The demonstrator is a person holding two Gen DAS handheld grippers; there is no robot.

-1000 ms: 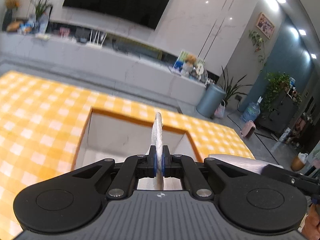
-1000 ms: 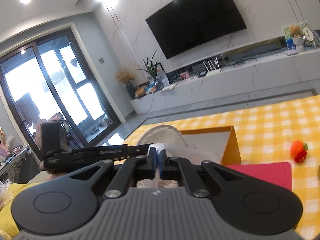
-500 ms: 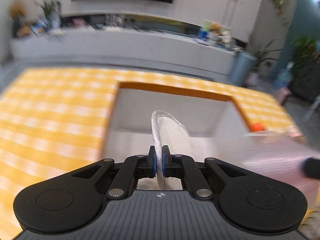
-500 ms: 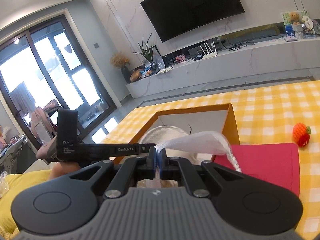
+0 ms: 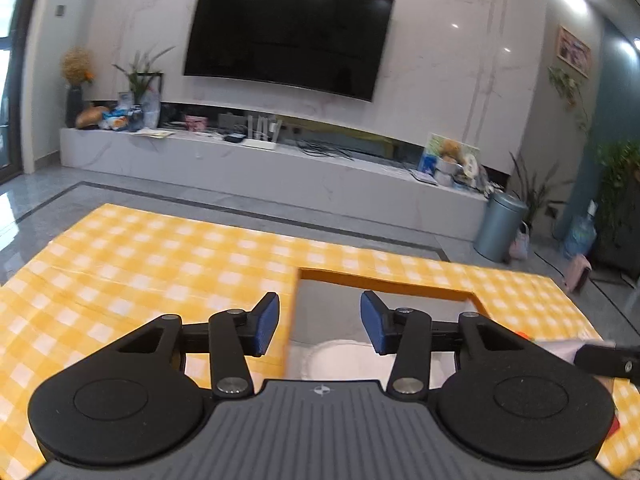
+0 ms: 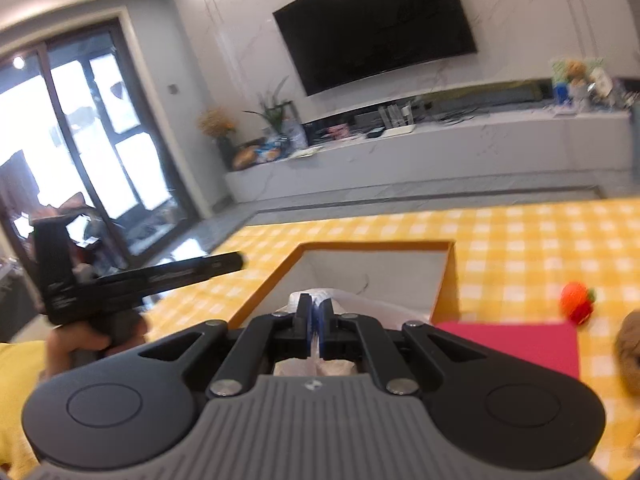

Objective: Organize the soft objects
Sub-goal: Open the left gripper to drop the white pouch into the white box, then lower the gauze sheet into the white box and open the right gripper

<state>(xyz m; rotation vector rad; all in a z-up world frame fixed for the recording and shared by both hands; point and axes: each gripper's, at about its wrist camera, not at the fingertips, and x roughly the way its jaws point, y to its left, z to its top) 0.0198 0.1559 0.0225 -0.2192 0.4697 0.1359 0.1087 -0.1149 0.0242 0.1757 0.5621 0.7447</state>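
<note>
The left gripper (image 5: 319, 323) is opening, nothing between its fingers; the white insole (image 5: 340, 360) lies in the box (image 5: 384, 286). The right gripper (image 6: 315, 318) is clamped on white cloth (image 6: 376, 304), best released low inside the box.

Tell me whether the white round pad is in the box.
In. The white round pad lies on the floor of the orange-rimmed box, free of the opening left gripper.

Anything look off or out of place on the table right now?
Nothing spilled or damaged. The white pad lies in the orange box below the left gripper, whose jaws are opening with nothing between them. The right gripper pinches white fabric. An orange knitted toy sits loose on the checked tablecloth.
</note>
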